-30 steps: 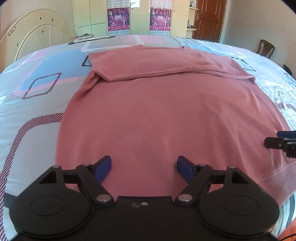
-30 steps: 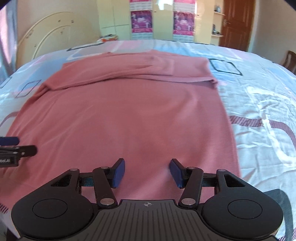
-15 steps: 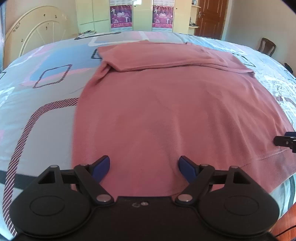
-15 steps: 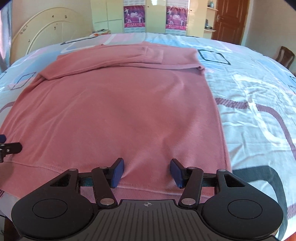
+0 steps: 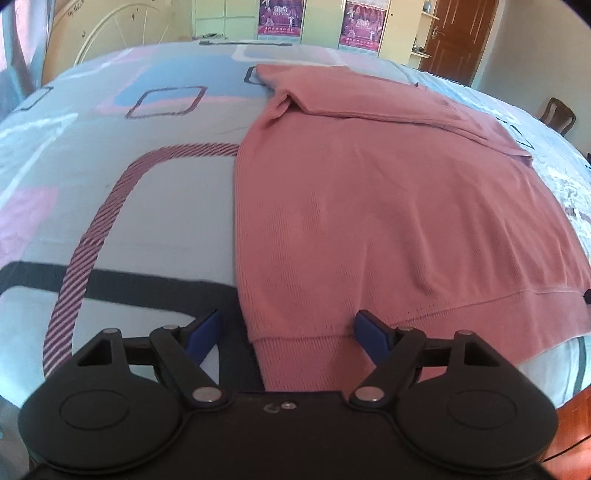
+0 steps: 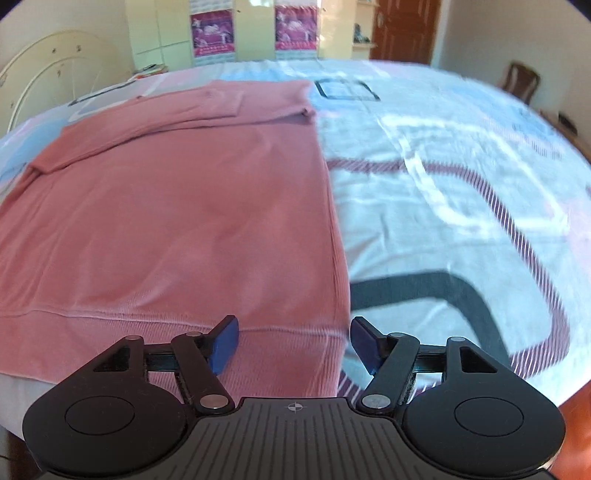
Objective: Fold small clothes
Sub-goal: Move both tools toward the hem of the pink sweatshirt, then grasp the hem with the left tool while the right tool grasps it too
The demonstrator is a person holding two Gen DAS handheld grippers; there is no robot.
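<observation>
A pink knit sweater [image 5: 388,206] lies flat on the bed, its sleeves folded across the far end. My left gripper [image 5: 288,330] hovers at the sweater's near left hem corner, which sits between its blue pads without being pinched; its jaws are closing a little. In the right wrist view the same sweater [image 6: 177,221] fills the left half. My right gripper [image 6: 293,339] straddles the near right hem corner, its jaws opening, with the ribbed hem between the pads but not squeezed.
The bed cover [image 5: 122,206] is pale blue with pink and dark striped rounded squares. A cream headboard [image 6: 55,62] stands at the far left. A wardrobe with posters [image 6: 255,33], a brown door [image 5: 458,40] and a wooden chair [image 6: 521,79] line the room's back.
Both grippers have slid outward from the sweater's middle to its near hem corners, left going left and right going right. The right jaws have widened. Each gripper has left the other's view.
</observation>
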